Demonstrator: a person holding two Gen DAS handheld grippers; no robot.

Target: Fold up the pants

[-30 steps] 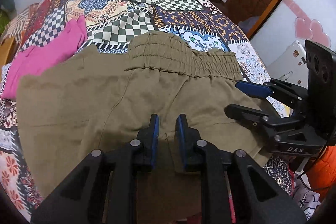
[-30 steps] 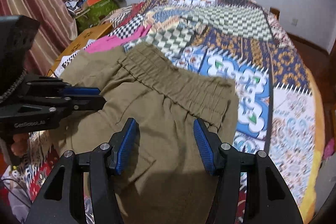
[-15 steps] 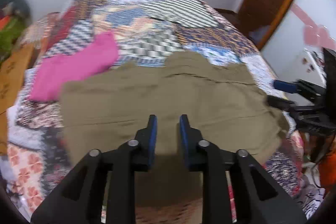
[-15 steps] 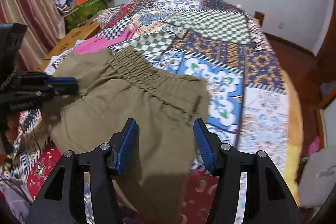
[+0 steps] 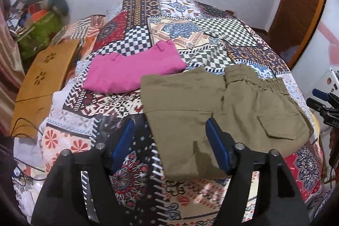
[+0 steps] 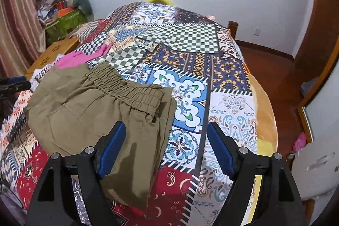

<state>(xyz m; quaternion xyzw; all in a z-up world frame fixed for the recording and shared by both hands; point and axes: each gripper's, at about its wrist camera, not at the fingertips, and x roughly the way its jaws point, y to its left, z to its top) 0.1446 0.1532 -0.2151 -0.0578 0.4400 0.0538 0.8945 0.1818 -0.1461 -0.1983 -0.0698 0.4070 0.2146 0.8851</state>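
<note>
pants (image 5: 222,111): olive, folded, flat on bed (image 5: 190,35), near edge, waistband far-right
left hand-held gripper (image 5: 170,146): wide, empty, pants' left edge between its fingers
right hand-held gripper (image 6: 165,147): wide, empty, above pants' right edge
pink garment (image 5: 133,69): far-left, touching pants

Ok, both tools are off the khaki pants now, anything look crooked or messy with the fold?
The khaki pants lie skewed to the bedspread's pattern. Their near end droops over the bed edge in the right wrist view, and the layers don't line up squarely. The pink garment lies folded beside them.
</note>
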